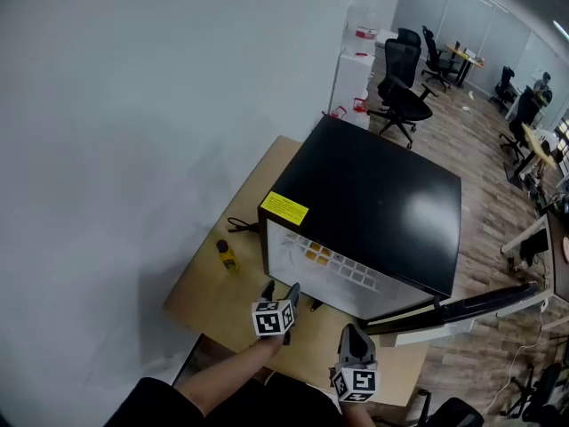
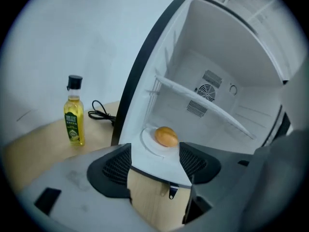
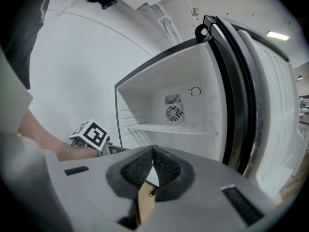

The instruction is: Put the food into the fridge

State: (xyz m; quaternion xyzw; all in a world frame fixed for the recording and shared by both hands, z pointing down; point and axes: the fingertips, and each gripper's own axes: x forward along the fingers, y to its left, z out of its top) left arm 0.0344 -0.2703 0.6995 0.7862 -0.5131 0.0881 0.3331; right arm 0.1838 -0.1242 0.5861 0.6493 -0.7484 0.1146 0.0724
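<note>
My left claw [image 2: 154, 157] hangs spread wide and empty, my right claw [image 3: 152, 164] is pinched together on nothing, and the orange food [image 2: 166, 136] sits on its plate [image 2: 146, 141] near the front edge of the fridge [image 2: 217, 42] floor, so it's placed, I reckon, with only the door [image 3: 275, 110] left to close.

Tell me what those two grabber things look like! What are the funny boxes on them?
The left gripper and the right gripper are both smooth grey plastic with two jaws. The pads inside the jaws are black and ribbed. Each one carries a white cube printed with black square patterns. No cables show on them. The forearm behind the left one has no sleeve over it.
</note>
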